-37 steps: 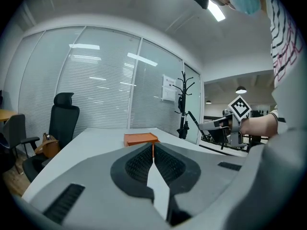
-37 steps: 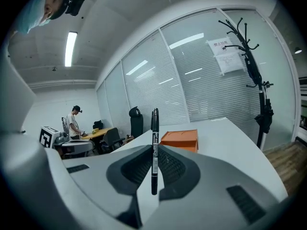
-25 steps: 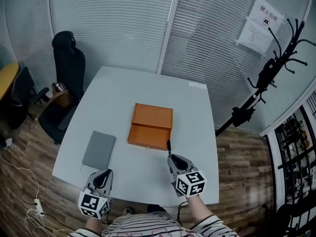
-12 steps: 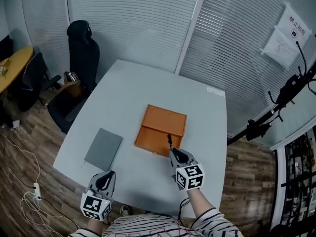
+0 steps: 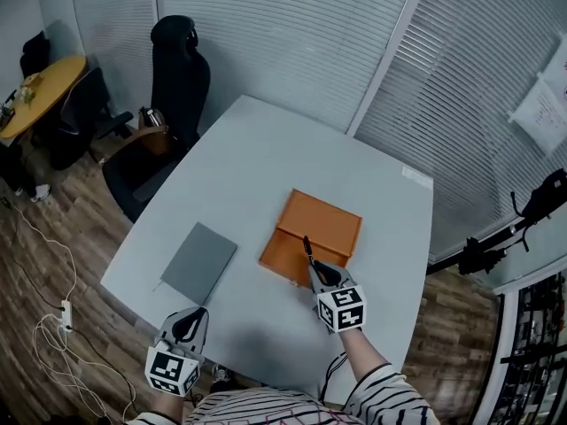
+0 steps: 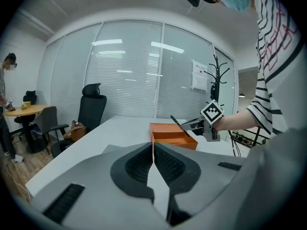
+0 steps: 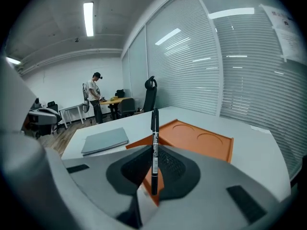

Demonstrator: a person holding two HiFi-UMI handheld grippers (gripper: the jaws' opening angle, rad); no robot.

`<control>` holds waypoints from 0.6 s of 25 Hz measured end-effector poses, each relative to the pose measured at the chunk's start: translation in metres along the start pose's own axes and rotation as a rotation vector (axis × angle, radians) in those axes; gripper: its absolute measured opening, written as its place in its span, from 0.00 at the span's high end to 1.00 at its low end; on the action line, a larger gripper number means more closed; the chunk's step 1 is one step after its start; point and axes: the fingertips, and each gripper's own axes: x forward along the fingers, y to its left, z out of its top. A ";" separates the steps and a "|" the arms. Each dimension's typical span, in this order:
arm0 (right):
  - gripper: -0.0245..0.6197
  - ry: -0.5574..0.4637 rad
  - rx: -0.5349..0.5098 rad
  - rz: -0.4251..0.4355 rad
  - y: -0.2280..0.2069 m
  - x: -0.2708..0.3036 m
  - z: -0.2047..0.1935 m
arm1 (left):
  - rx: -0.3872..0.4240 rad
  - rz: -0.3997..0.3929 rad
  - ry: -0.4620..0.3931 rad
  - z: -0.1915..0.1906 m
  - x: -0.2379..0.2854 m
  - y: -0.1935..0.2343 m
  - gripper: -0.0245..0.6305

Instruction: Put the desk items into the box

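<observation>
An open orange box [image 5: 312, 237] lies on the white table [image 5: 266, 149], its lid flat behind it. My right gripper [image 5: 315, 270] is shut on a black pen [image 5: 306, 249] that sticks up and forward over the box's near edge. In the right gripper view the pen [image 7: 154, 147] stands upright between the jaws, with the orange box [image 7: 196, 140] just beyond. A grey notebook [image 5: 198, 262] lies left of the box. My left gripper [image 5: 188, 322] hangs at the table's near edge, shut with nothing in it; in its own view the left gripper [image 6: 152, 164] has its jaws closed together.
A black office chair [image 5: 173, 78] stands off the table's far left corner, with a brown bag [image 5: 151, 135] beside it. A yellow round table [image 5: 40, 87] sits at far left. Blinds cover the glass wall behind. A person [image 7: 96, 102] stands far off in the right gripper view.
My right gripper has carried the pen forward, from in front of the box to over the box's near edge. The head camera has swung right. The left gripper stays put.
</observation>
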 end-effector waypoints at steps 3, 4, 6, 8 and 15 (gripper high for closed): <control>0.87 0.039 -0.048 0.022 0.001 0.016 -0.004 | -0.014 0.021 0.005 -0.003 0.002 0.007 0.92; 0.87 0.053 -0.064 0.027 0.001 0.022 -0.005 | -0.016 0.024 0.005 -0.004 0.002 0.009 0.92; 0.87 0.081 -0.099 0.032 0.002 0.032 -0.007 | -0.017 0.025 0.004 -0.005 0.003 0.011 0.92; 0.87 0.110 -0.138 0.034 0.002 0.041 -0.009 | -0.017 0.025 0.002 -0.005 0.002 0.013 0.92; 0.87 0.222 -0.263 0.058 0.003 0.066 -0.028 | -0.027 0.037 0.001 -0.008 -0.001 0.018 0.92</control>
